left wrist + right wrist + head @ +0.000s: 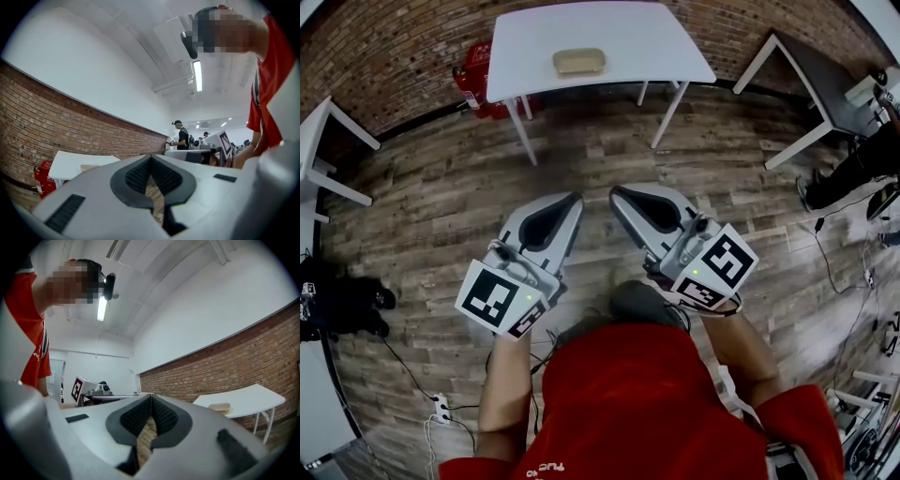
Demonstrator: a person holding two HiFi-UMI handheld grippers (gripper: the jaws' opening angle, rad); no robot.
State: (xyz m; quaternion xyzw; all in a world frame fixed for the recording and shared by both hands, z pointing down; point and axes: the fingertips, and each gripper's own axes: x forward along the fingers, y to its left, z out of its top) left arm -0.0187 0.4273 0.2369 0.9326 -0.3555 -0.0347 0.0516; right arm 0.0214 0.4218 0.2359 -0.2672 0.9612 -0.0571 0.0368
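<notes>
Left gripper: the left gripper (574, 200) is hovering over the plank floor (431, 197) in front of the person's body. Its ribbed pads are pressing tip to tip, and nothing is sitting between them.
Right gripper: the right gripper (617, 193) is hanging just beside the left one, pointing the same way. Its jaws are likewise meeting at the tips and gripping nothing.
Nearest thing: a tan oblong block (578, 61) is lying flat near the middle of the white table (637, 42), well apart from both grippers.
Surroundings: the table is standing against the brick wall (394, 37), and a red fire extinguisher (469, 84) is sitting on the floor by its left legs.
Step in hand: as I judge it, the person is standing back from the table and holding both tools idle and empty.
What a grasp would call for: closing the gap to the table, then parting one pair of jaws wide enough to straddle the block before lowering onto it.
</notes>
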